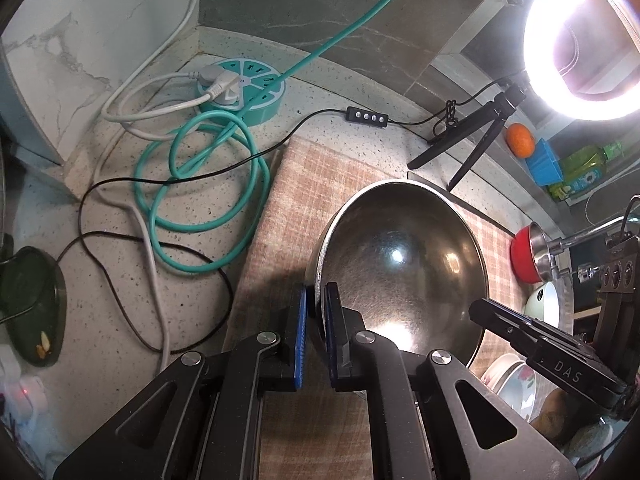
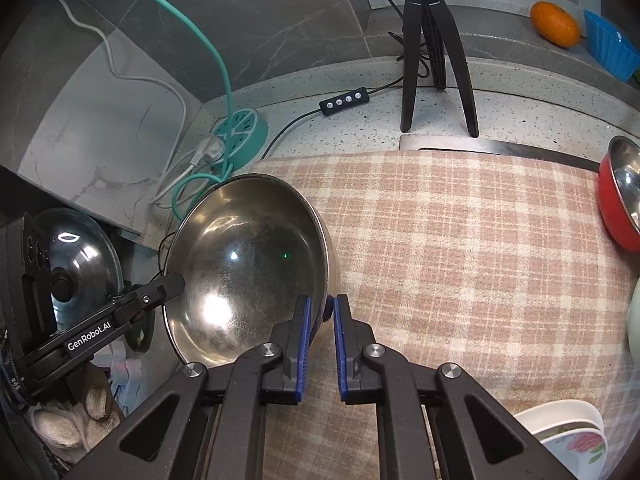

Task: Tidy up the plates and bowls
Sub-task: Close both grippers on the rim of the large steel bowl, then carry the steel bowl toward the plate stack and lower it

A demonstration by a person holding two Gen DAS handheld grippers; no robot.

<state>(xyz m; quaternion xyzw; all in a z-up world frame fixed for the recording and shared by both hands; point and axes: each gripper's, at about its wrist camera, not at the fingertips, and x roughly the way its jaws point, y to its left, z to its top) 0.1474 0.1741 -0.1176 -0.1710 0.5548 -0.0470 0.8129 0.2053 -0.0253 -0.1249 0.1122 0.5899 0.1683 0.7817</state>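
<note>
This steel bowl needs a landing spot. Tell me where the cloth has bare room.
The checked cloth is bare from the steel bowl across to the red bowl, back to the tripod. It is crowded left of the cloth, with coiled cables, and around the flowered plates.

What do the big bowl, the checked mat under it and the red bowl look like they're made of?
The big bowl looks like stainless steel: grey, brushed, with bright mirror glints of the lamp. The checked mat seems woven cloth, soft and matte with a fuzzy plaid weave. The red bowl has a shiny metal inside; its glossy red outer shell could be plastic or enamel, hard to tell.
</note>
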